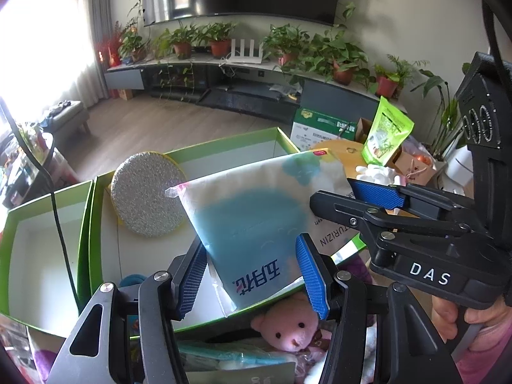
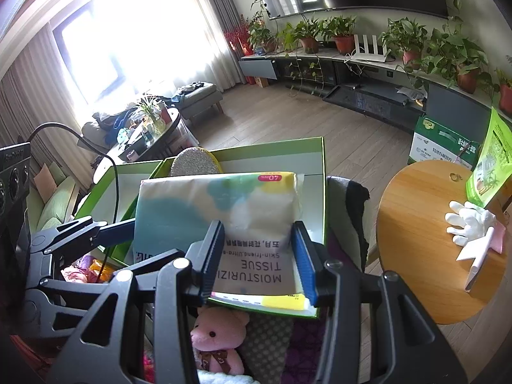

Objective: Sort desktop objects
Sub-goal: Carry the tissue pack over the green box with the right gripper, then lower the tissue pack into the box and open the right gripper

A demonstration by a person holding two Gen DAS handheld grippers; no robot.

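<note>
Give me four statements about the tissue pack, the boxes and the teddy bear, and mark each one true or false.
1. Both grippers hold the tissue pack at once. True.
2. The round scouring pad lies on the wooden table. False: it leans inside the green box.
3. The pink teddy bear sits below the pack, outside the box. True.
4. The left gripper has its jaws empty. False: they clamp the pack's end, as do those of the right gripper.

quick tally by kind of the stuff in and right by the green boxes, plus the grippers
Green open boxes with white insides: 2
Blue and white soft tissue pack: 1
Round silver glitter scrub pad: 1
Pink plush bear: 1
Black grippers with blue pads, both clamped on the tissue pack: 2
Total: 7
</note>
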